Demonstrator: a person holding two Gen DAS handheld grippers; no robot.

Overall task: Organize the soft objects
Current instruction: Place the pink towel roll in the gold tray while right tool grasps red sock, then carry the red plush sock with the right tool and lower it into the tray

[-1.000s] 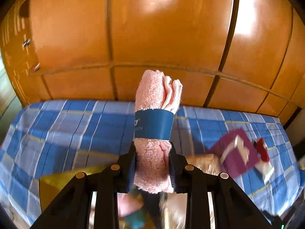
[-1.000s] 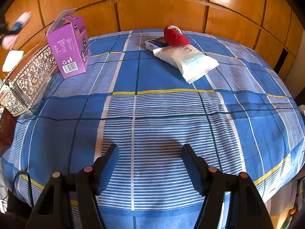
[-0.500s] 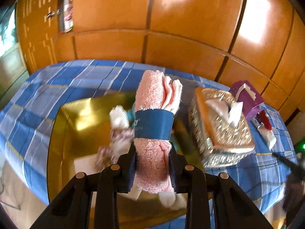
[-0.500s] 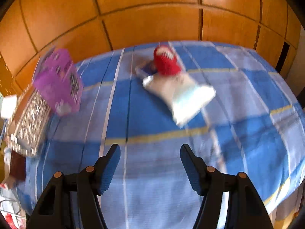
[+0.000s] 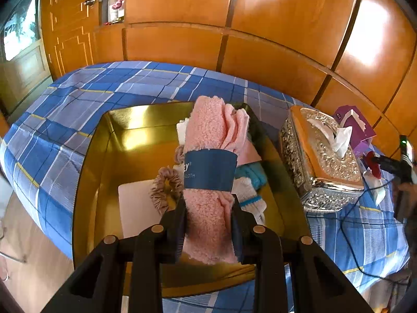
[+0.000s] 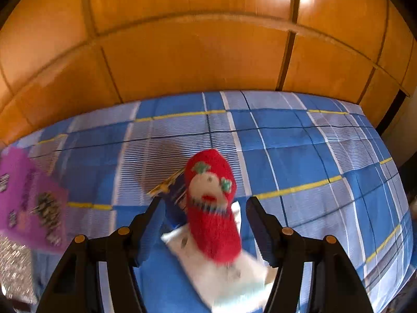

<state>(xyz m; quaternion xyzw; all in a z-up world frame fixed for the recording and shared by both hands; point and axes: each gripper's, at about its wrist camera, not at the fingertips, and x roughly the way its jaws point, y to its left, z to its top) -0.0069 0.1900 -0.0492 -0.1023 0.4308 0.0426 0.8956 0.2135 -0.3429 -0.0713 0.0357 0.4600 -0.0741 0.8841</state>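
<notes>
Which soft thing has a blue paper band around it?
The rolled pink towel, held in the left gripper above the gold tray. The scrunchie and socks in the tray have no band, nor does the red knitted toy.

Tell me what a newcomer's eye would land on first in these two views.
First, the rolled pink towel with its blue paper band, clamped in the left tool above the gold tray on the checked bedspread. Next, the red knitted toy lying on a white packet, between the open fingers of the right tool.
</notes>
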